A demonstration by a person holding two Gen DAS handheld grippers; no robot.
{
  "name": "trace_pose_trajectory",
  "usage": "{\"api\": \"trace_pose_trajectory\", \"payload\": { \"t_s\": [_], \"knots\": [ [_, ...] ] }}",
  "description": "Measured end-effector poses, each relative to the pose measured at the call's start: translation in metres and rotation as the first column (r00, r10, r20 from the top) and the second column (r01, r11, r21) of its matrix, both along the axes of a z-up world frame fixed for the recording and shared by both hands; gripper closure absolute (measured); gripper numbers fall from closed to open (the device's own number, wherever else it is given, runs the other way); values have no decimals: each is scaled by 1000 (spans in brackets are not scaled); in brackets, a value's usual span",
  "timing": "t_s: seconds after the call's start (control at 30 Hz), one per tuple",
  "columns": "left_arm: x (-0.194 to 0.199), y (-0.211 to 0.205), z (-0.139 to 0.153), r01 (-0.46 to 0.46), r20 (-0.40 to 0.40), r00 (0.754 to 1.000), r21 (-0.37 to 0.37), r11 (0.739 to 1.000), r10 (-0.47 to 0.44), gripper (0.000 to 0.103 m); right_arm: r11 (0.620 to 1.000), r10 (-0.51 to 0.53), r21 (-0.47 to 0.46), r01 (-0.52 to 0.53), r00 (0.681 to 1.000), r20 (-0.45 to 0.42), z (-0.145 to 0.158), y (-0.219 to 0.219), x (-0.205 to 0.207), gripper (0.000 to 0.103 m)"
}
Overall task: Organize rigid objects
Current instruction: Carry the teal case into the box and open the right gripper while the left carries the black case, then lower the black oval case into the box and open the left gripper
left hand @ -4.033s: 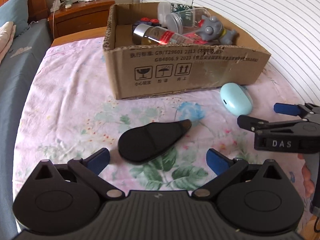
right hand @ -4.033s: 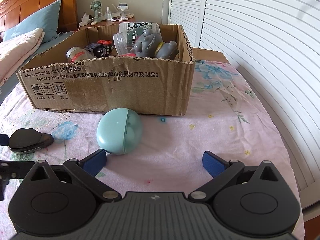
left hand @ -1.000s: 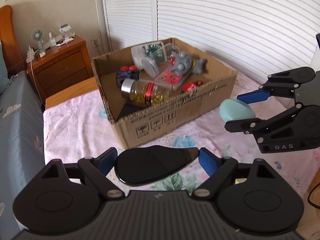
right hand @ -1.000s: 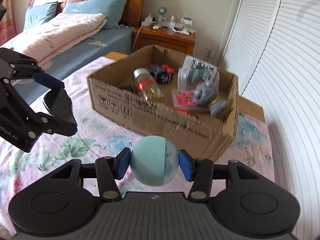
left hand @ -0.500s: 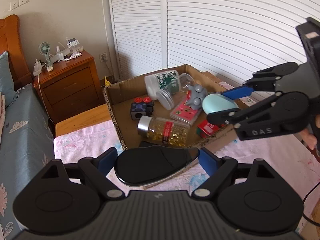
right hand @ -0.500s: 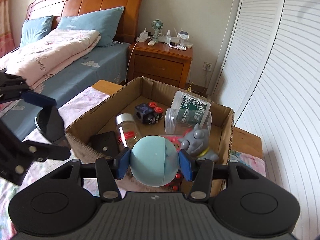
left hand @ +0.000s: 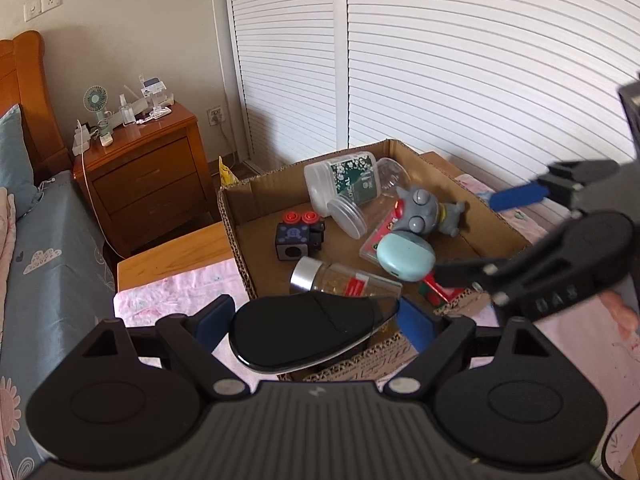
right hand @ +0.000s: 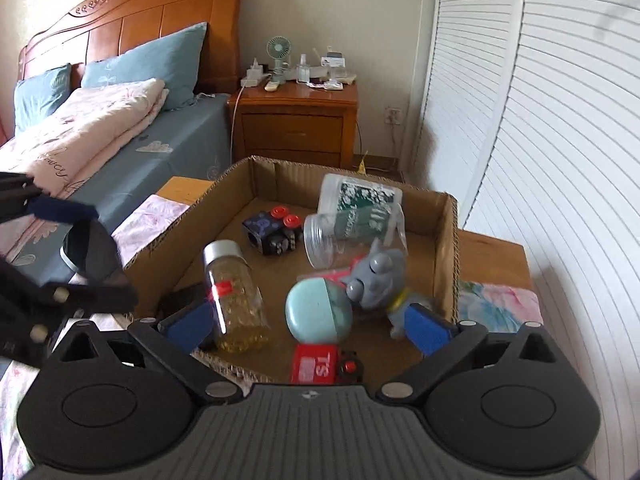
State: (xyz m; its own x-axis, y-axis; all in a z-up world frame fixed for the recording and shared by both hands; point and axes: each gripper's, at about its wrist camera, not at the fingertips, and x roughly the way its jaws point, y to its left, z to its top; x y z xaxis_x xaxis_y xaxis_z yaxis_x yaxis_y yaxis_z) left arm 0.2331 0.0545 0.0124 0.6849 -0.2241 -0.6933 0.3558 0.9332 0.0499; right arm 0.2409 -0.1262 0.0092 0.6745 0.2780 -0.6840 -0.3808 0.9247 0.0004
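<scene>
Hovering at the near rim of the cardboard box (left hand: 496, 216), the left gripper (left hand: 316, 320) clamps the black teardrop case (left hand: 308, 328) between its blue pads; the case's long axis runs crosswise between the jaws, narrow tip toward the right-hand finger.

- Key relation: the box interior lies directly ahead of and below the left gripper, so the coming release likely needs only a short advance over the rim. The left hand is the one placed to do it.
- Right gripper (right hand: 308, 324): jaws opening, pads standing wide and pressing on nothing. The pale blue egg-shaped case (right hand: 318, 312) sits inside the box, just ahead of and between those fingers, free of them.
- Black case: smooth, glossy, hard shell, flat-bottomed.
- Blue case: matte plastic, rounded, seam across its middle.
- Box: corrugated board, open top, worn edges.
- Other contents: clear jar of yellow capsules (right hand: 236, 300) with silver cap, lying beyond the left finger; grey plastic figure (right hand: 376, 276) ahead of the right finger; red box (right hand: 316, 364) nearest the gripper body.
</scene>
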Motion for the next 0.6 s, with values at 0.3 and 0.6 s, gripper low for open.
{"api": "trace_pose_trajectory", "payload": {
  "t_s": [0.3,0.6],
  "knots": [
    [31,-16,7,2,-2,1000,0,1000,-2,16,992,-123,-33,121,990,-64,-2,-9,-33,0],
    [65,-43,-1,3,-38,999,14,1000,-3,16,988,-157,-5,157,984,-84,-14,-10,-60,0]
  ]
}}
